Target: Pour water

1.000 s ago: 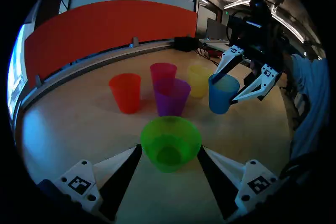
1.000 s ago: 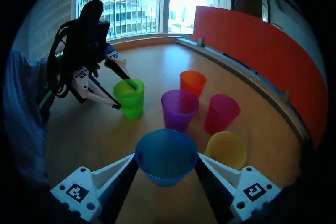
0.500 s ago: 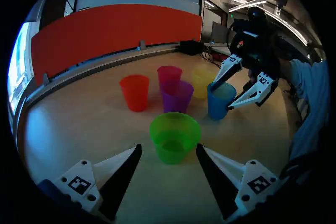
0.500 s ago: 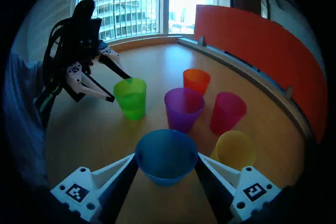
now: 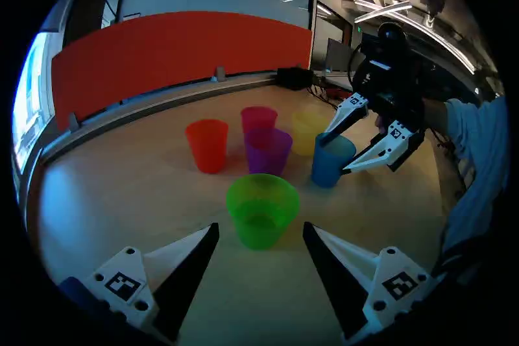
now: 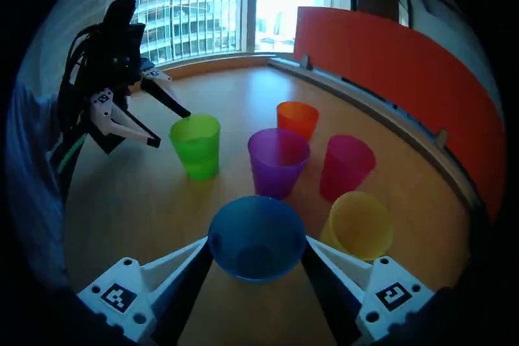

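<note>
- Left gripper (image 5: 259, 225): the fingers are standing wide apart and gripping nothing.
- The green cup (image 5: 262, 208) is sitting upright on the table (image 5: 117, 190) just ahead of the left fingertips, clear of both.
- Right gripper (image 6: 257, 240): the fingers are pinching the blue cup (image 6: 257, 245), one pressing on each side of it.
- In the left gripper view the blue cup is sitting just beside the yellow cup (image 5: 306, 128). I cannot tell whether its base is touching the table.
- Water: both cup interiors are showing darker at the bottom, but I cannot tell the level in either.
- Surface: the table is showing as pale, smooth wood. It is catching bluish glare along its left side in the left gripper view, and the cups are casting soft shadows on it.
- The orange cup (image 5: 207, 145), pink cup (image 5: 258, 117) and purple cup (image 5: 267, 151) are standing upright beyond the green cup. The purple one is partly covering the pink one behind it.
- Room: a long red panel (image 5: 175, 47) is running along the far table edge, behind a raised ledge.
- A tall window (image 6: 188, 8) is letting in daylight, with tower blocks showing outside.
- Strip lights (image 5: 379, 10) are glowing on the dark ceiling.
- A pale blue sleeve (image 5: 480, 145) is reaching in behind the right gripper.
</note>
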Tool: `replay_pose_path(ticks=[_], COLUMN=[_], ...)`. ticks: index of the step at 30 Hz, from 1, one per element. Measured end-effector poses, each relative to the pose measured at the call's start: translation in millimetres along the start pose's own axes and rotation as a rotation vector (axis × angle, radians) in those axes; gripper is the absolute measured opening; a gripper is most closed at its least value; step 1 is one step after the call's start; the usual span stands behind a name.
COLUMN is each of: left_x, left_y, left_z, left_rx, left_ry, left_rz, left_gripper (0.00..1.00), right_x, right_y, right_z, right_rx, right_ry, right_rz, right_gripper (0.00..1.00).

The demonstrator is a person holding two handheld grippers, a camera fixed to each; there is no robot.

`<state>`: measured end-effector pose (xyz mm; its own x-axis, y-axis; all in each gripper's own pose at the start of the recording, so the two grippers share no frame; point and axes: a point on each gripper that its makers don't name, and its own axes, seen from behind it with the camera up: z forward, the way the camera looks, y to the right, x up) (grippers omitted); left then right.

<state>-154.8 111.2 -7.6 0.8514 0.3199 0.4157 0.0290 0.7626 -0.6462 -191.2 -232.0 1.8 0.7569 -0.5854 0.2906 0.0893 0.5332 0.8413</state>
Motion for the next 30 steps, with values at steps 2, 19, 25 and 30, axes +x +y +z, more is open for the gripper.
replay_pose_path(ticks=[2,19,25,30], left_x=[0,7,18,32], left_y=[1.0,-1.3,-11.5,-18.2], left_z=[-1.6,-28.7,-43.5,-57.4], left_rx=[0.0,0.066,0.135,0.198], left_ry=[0.001,0.055,0.108,0.172], left_rz=[0.002,-0.018,-0.021,-0.021], left_gripper=[0.96,0.96,0.96,0.96], right_x=[-4,-28,-38,-43], right_y=[1,2,7,14], right_z=[-0.7,-34.7,-58.7,-81.5], right_rx=[-0.008,-0.076,-0.137,-0.192], right_ry=[-0.009,0.0,0.036,0.082], right_rz=[-0.001,0.027,0.06,0.093], right_gripper=[0.93,1.0,1.0,1.0])
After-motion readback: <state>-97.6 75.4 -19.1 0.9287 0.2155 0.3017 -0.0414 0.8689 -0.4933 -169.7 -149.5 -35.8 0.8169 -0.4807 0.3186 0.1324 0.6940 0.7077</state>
